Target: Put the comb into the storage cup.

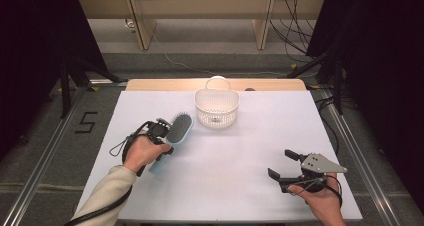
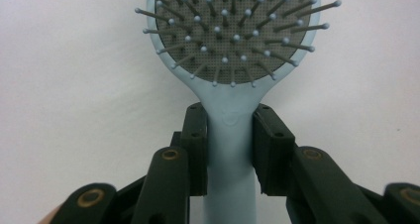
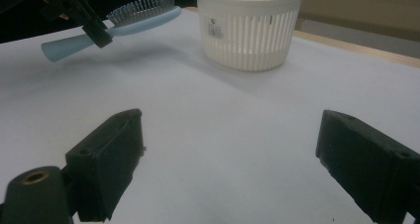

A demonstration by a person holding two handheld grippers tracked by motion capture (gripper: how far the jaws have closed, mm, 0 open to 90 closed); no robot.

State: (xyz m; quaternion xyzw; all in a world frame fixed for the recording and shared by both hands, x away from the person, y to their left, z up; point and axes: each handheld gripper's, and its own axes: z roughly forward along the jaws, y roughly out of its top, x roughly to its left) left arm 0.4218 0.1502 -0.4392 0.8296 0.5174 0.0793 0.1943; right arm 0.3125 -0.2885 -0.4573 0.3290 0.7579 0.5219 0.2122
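Left hand-held gripper (image 1: 167, 131): jaws clamped on the neck of the hairbrush handle, one pad pressed to each side, and it's a firm pinch!
Hairbrush (image 1: 176, 132): light blue, bristles up, lifted clear of the table; head points toward 1 o'clock, handle end trails toward 7 o'clock.
Basket (image 1: 216, 107): white, slotted wall, standing upright at 12 o'clock of the table, just beside the brush head at its 2 o'clock.
Right hand-held gripper (image 1: 281, 164): jaws spread wide, nothing between them, sitting low at 4 o'clock.
Table (image 1: 240, 151): white top, bare between the two hands.
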